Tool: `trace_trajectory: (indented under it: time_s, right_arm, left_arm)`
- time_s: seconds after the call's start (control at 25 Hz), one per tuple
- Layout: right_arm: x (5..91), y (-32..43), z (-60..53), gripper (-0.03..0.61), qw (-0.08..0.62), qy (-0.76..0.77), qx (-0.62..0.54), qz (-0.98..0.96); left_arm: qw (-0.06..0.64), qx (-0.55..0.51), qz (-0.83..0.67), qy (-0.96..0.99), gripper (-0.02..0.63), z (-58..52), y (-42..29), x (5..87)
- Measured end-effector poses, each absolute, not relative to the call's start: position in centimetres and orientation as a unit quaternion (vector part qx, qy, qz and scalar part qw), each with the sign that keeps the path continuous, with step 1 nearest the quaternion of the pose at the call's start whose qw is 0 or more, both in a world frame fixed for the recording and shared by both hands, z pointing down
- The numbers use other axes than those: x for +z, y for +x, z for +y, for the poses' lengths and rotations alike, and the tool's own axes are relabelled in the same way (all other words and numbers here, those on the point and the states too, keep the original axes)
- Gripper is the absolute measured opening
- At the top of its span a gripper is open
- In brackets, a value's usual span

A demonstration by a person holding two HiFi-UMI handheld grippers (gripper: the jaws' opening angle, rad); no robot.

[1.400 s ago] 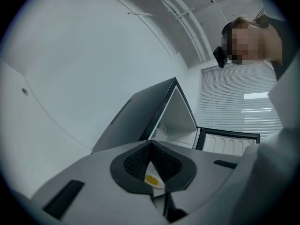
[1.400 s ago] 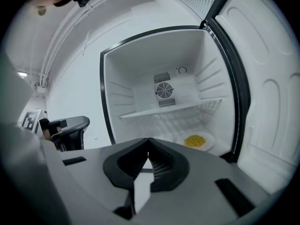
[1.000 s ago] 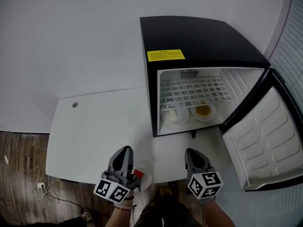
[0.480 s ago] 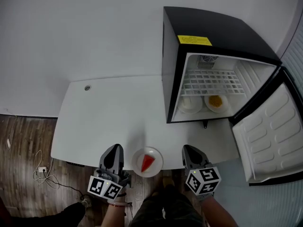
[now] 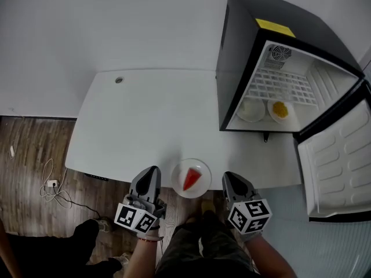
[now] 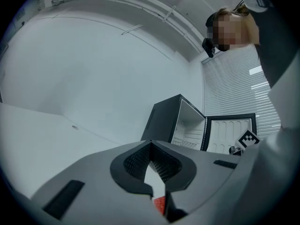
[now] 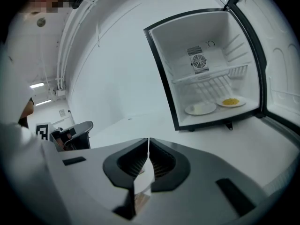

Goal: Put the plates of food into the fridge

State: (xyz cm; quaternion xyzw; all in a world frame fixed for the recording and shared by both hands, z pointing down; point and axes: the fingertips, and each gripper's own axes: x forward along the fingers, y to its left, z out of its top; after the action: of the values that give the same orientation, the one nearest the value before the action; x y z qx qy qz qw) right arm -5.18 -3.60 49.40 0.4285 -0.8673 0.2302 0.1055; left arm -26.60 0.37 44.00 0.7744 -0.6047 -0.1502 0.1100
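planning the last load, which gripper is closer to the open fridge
Right. The right gripper sits nearer the fridge front; the left gripper is beyond the plate, farther left.

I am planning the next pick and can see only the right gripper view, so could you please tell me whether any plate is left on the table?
Observer: Yes. The head view shows one plate with a red slice on it, at the near edge of the table.
Operator: Thank you. Where are the tongs relative to it?
Observer: It lies between them, with the left tongs on its left and the right tongs on its right. Neither touches it.
Operator: And are the left tongs free?
Observer: The left gripper view shows them closed with nothing gripped.
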Motion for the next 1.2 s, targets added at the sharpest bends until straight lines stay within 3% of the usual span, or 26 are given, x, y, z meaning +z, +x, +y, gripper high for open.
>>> trace_trajectory:
  time_s: [0.28, 0.4, 0.76, 1.2]
  right_arm:
    - [56.0, -6.2, 1.6, 0.017, 0.136, 0.406, 0.348, -0.834]
    - [59.0, -7.1, 3.8, 0.099, 0.128, 0.383, 0.44, -0.802]
    - [62.8, -10.6, 4.2, 0.124, 0.012, 0.317, 0.653, -0.688]
    - [64.0, -12.4, 2.6, 0.123, -0.109, 0.285, 0.755, -0.581]
  left_arm:
    - [0.129, -0.142, -0.607, 0.772, 0.006, 1.5, -27.0, 46.4]
    - [0.132, -0.137, -0.61, 0.769, 0.006, 1.8, -27.4, 47.1]
    - [0.146, -0.129, -0.624, 0.757, 0.006, 3.0, -28.0, 48.7]
    - [0.162, -0.128, -0.634, 0.746, 0.006, 4.1, -28.3, 49.8]
